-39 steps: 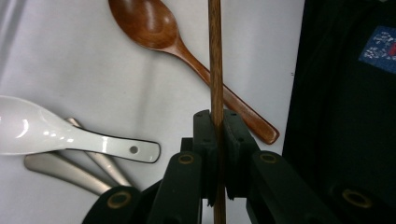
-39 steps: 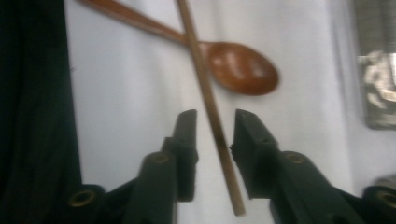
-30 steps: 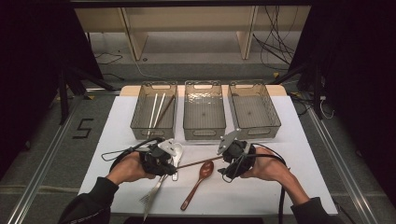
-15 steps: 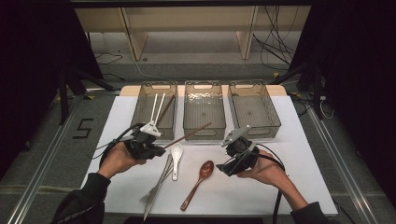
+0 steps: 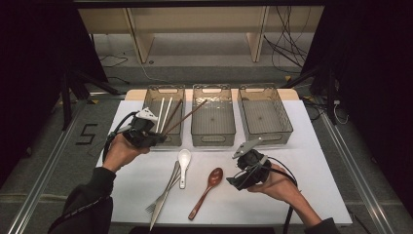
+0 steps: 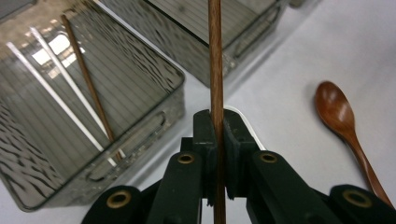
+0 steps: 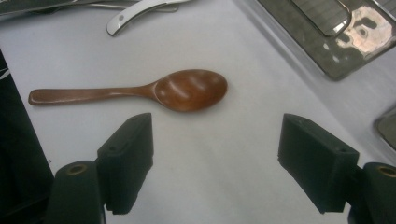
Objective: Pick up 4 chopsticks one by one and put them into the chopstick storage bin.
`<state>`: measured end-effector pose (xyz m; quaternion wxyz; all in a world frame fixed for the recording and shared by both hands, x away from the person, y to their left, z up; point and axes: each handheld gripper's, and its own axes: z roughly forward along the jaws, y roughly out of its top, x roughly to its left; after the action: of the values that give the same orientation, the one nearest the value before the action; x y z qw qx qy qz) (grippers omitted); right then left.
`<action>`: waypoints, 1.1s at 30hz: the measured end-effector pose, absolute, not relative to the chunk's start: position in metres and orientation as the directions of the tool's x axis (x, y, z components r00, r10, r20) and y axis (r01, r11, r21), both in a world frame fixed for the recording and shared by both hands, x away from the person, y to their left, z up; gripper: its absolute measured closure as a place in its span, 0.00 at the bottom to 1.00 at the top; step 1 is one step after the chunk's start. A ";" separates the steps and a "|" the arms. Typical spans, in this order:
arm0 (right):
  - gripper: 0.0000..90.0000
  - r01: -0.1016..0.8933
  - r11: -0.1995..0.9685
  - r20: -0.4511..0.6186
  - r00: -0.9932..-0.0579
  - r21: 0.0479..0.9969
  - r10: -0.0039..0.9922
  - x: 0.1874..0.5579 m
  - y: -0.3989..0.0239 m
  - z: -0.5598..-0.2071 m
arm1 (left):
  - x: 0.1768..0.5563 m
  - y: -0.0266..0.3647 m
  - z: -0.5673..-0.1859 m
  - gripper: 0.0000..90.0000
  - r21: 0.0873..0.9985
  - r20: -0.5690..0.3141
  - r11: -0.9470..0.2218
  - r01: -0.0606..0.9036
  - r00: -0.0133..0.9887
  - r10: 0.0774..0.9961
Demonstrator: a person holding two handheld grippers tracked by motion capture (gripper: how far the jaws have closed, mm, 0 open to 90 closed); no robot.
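my left gripper (image 6: 215, 140) jaws clenched on a brown chopstick (image 6: 215, 56) over the left bin (image 5: 163, 117), my right gripper (image 7: 217, 163) jaws released, just opened, nothing between, wooden spoon (image 7: 140, 91) near on the surface (image 7: 243, 140)

Chopstick (image 6: 215, 56): dark brown wood, smooth, matt. Spoon (image 7: 187, 89): reddish-brown wood, smooth, lightly glossy. Soup spoon (image 5: 183, 161): white, glossy, ceramic-like. Fork (image 5: 163, 195): bright, polished metal. Bins (image 5: 213, 127): smoky translucent plastic, ribbed floors, reflective. Table (image 5: 311, 161): white, matt, smooth. Left gripper (image 6: 217, 135) pads: black, matt plastic; brass-coloured pivot inserts.

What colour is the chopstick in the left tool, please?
Dark brown wood chopstick, clearest in the left gripper view.
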<state>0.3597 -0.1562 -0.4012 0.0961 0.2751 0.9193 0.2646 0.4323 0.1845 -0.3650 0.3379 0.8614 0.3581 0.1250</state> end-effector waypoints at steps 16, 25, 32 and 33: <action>0.28 0.455 0.708 -0.028 -0.831 0.540 0.556 0.355 -0.158 -0.402 | 0.486 0.200 -0.359 0.94 0.698 -0.032 -0.394 0.598 0.575 0.818; 0.28 0.451 0.713 -0.025 -0.836 0.537 0.548 0.354 -0.157 -0.403 | 0.511 0.210 -0.369 0.94 0.684 -0.071 -0.324 0.654 0.501 0.863; 0.28 0.451 0.713 -0.023 -0.837 0.537 0.547 0.353 -0.157 -0.402 | 0.520 0.212 -0.375 0.94 0.677 -0.079 -0.302 0.671 0.474 0.877; 0.28 0.448 0.714 -0.022 -0.839 0.538 0.544 0.353 -0.157 -0.402 | 0.522 0.213 -0.376 0.94 0.673 -0.081 -0.298 0.677 0.468 0.880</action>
<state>0.3534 -0.1567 -0.4021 0.0895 0.2691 0.9213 0.2660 0.5217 0.2129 -0.3764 0.3295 0.7909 0.4922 0.1539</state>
